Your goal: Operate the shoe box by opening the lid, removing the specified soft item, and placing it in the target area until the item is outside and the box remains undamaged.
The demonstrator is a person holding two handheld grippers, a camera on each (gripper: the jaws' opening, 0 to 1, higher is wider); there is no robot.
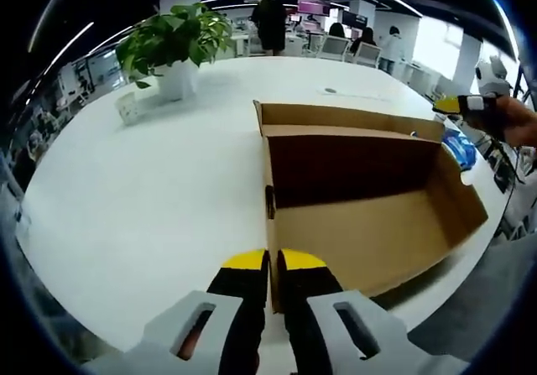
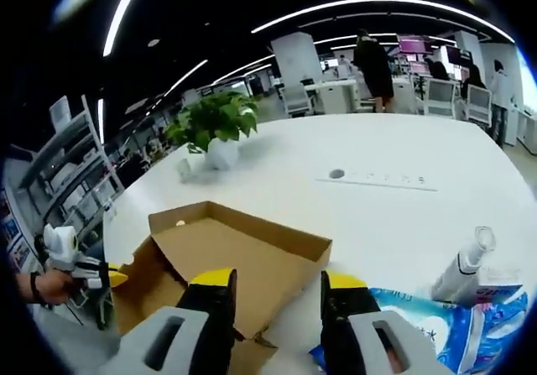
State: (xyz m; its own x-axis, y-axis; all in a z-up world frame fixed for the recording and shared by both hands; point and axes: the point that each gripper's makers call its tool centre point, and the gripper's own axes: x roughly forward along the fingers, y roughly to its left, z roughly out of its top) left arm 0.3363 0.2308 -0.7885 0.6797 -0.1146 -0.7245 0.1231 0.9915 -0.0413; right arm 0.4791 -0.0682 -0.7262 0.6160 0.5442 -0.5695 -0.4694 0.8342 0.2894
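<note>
The white table (image 1: 151, 190) carried the open cardboard box (image 1: 369, 224) near its right edge, lid (image 2: 252, 253) folded back flat. The box looked empty and undamaged, so the opening seemed done. A blue soft pack (image 2: 436, 329) lay on the table just right of the box, likely the removed item, though that was unclear. The left hand-held gripper (image 1: 274, 262) pinched the box's near wall, jaws nearly closed. The right hand-held gripper (image 2: 277, 284) hung wide apart, empty, over the lid's edge.
</note>
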